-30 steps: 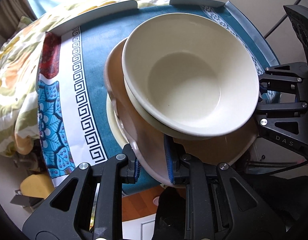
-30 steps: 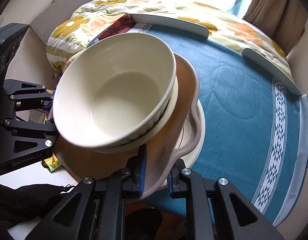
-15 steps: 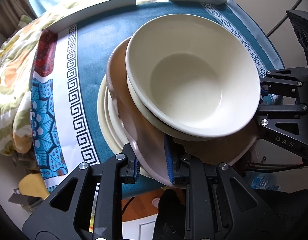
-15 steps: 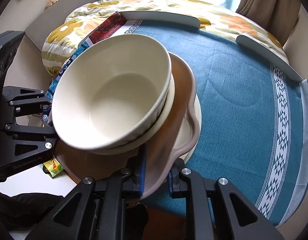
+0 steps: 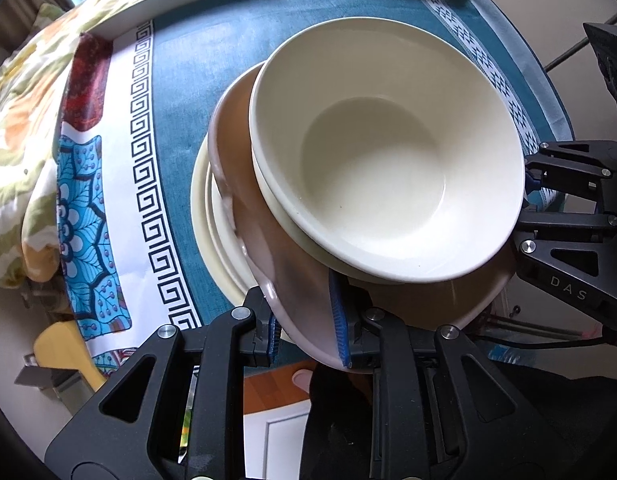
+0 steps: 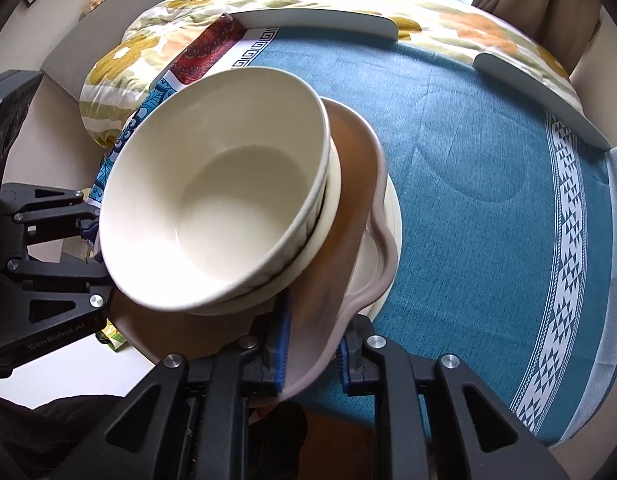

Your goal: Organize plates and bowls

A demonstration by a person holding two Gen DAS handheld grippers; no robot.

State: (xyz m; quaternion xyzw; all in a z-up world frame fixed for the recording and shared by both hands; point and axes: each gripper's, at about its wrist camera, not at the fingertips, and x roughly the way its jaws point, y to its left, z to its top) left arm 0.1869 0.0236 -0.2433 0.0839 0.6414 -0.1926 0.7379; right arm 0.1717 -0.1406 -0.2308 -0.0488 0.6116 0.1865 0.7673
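Left hand-held gripper (image 5: 304, 330): its blue-padded fingers (image 5: 337, 316) are clamped on the near rim of a brown plate (image 5: 260, 216), one pad above the rim and one below.
Right hand-held gripper (image 6: 310, 354): closed the same way on the opposite edge of the brown plate, seen from the right wrist camera as a wavy pinkish rim.
Bowls: a cream bowl (image 5: 384, 172) sits nested in a second cream bowl (image 5: 284, 216), both riding on the brown plate and leaning toward one side.
Cream plates (image 5: 212, 232): stacked on the table directly beneath the brown plate; whether the brown plate touches them cannot be told.
Table (image 6: 488, 152): covered by a teal cloth with white patterned borders.
Background: a floral quilt (image 6: 156, 40) lies bunched beyond the table's far edge.
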